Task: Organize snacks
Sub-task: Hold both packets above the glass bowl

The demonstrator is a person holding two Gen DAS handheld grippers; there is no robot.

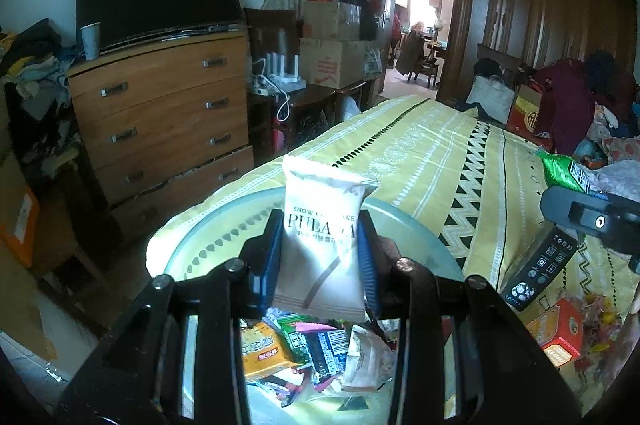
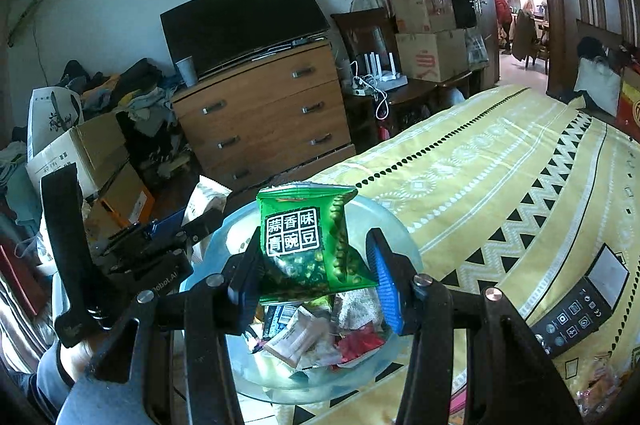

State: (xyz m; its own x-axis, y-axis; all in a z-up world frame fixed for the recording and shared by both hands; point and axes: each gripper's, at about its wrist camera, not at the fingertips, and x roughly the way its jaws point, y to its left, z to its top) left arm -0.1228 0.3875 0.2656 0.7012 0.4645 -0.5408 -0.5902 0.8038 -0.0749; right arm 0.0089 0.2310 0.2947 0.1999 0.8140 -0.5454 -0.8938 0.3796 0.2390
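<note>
The left gripper (image 1: 322,257) is clamping a white snack packet (image 1: 322,225) and the right gripper (image 2: 316,265) a green pea packet (image 2: 308,245), both hovering over the clear bowl (image 2: 400,237) directly below their fingers. Wrappers are already piling in that bowl, while loose snacks (image 1: 560,333) beside the right gripper are waiting, so sorting looks partway done.

A bed under a yellow patterned cover (image 2: 500,161) carries a clear round snack-filled bowl (image 2: 400,237) and a black box (image 2: 576,309).
</note>
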